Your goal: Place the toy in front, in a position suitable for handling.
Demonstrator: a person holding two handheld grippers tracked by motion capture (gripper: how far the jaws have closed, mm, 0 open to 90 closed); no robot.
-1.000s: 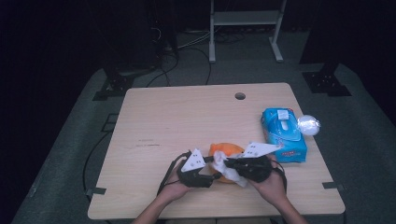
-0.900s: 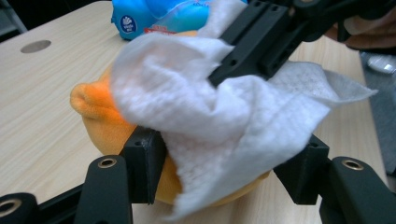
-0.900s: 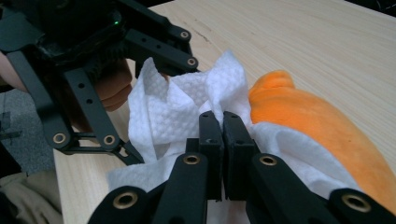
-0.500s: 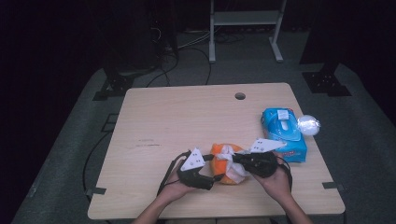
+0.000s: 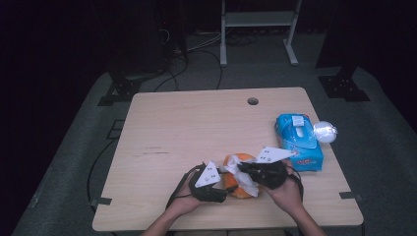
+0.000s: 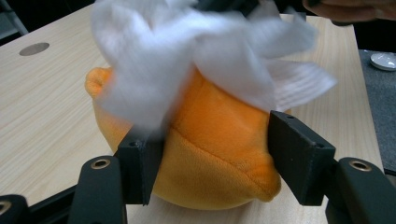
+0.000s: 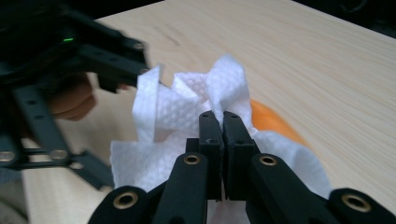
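Orange plush toy (image 6: 210, 154) sits on the desk (image 5: 196, 128) near its front edge, between the person's two hands, so both tools can work on it at close reach. Going from large to small: the desk is a pale wooden top with much bare room behind and to the left of the toy, and a round cable hole (image 5: 253, 101) far back. A blue tissue pack (image 5: 300, 142) lies by the right edge, just beside the right hand, with a shiny ball (image 5: 325, 132) touching its far side.

The left hand-held gripper (image 6: 210, 163) straddles the toy's lower body; its jaws have just been closing and now stand against both flanks, grasping the toy, apparently to steady it. The right hand-held gripper (image 7: 222, 123) is clenched on a white tissue (image 7: 187, 116), which drapes over the toy's top, seemingly to wipe it.

Little room remains toward the front edge, so I judge wiping strokes are safer going away from the person or leftward; rightward, the tissue pack stands close.
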